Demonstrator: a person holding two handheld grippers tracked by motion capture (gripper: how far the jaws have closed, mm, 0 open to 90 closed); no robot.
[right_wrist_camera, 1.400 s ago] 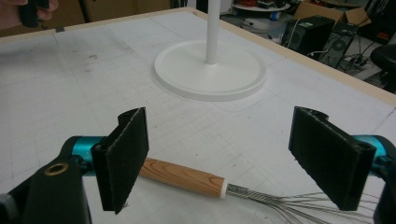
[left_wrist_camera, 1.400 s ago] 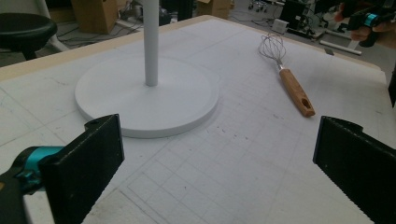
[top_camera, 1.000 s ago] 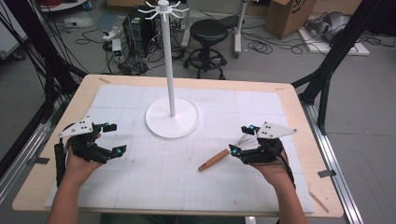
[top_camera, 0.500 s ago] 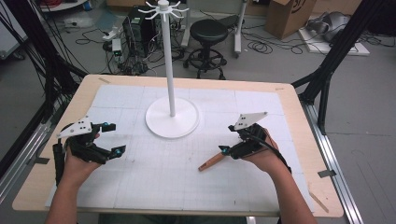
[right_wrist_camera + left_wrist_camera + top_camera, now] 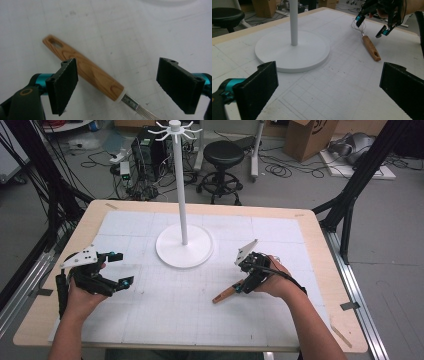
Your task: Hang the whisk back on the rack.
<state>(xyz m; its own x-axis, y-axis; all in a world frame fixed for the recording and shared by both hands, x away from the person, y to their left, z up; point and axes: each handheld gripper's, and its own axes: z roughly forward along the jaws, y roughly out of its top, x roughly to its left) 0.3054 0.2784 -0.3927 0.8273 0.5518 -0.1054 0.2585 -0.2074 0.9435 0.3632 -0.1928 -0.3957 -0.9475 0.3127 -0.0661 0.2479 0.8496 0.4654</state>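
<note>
With jaws spread wide over the whisk [image 5: 90, 73], right of the stand [image 5: 184, 251], the right hand-held gripper [image 5: 117, 85] may pinch off-centre and tip it.

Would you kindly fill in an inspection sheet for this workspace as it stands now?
Surface: wooden table under a white gridded mat, lightly scuffed.
Job's things: whisk with a wooden handle lying flat on the mat; white hook stand upright at centre.
Clutter: nothing seen on the mat.
Grippers: left hand-held gripper open, hovering over the mat; right hand-held gripper open, jaws either side of the whisk, not closed on it.
Cables: a tangle on the floor beyond the table.
Surroundings: black stool, cardboard box, black frame legs.
</note>
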